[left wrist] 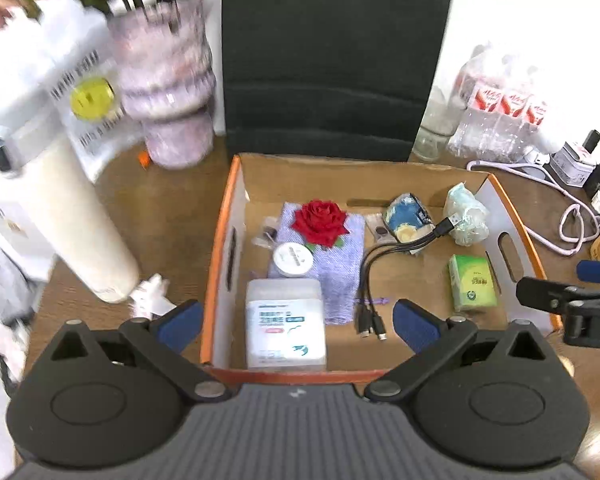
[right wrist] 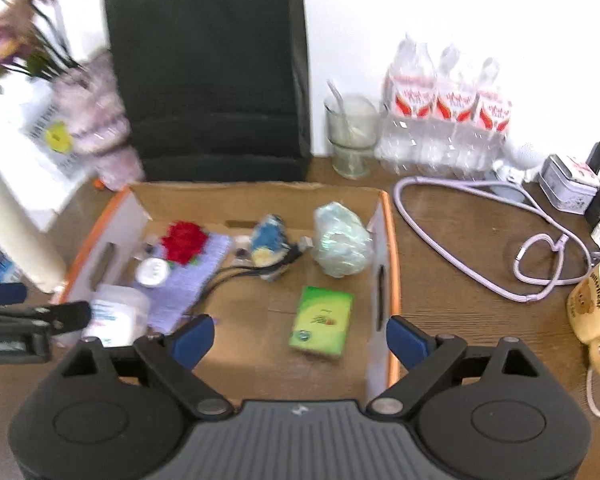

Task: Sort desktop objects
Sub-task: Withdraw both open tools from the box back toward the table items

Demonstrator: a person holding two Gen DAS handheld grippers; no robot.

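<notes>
A: Where do the desktop things sit?

B: Inside the cardboard box with orange edges, on the brown surface. Take the box as the landmark.

A: What is in it?

B: A white bottle at the near left corner. Behind it a small round white tin lies on a purple knitted cloth, and a red rose sits at the cloth's far end. A black multi-head cable runs through the middle. A blue and yellow packet and a crumpled pale green bag lie by the far wall. A green pack lies near the right wall.

A: And the grippers?

B: The left gripper hangs over the box's near left part, jaws spread wide, gripping nothing. The right gripper hangs over the near right part, also wide apart, with nothing in its grasp; the green pack lies loose on the box floor between its fingers.

A: Outside the box?

B: A black bag stands behind it, a purple vase to its left, and a lilac cable and a yellow mug to its right.
</notes>
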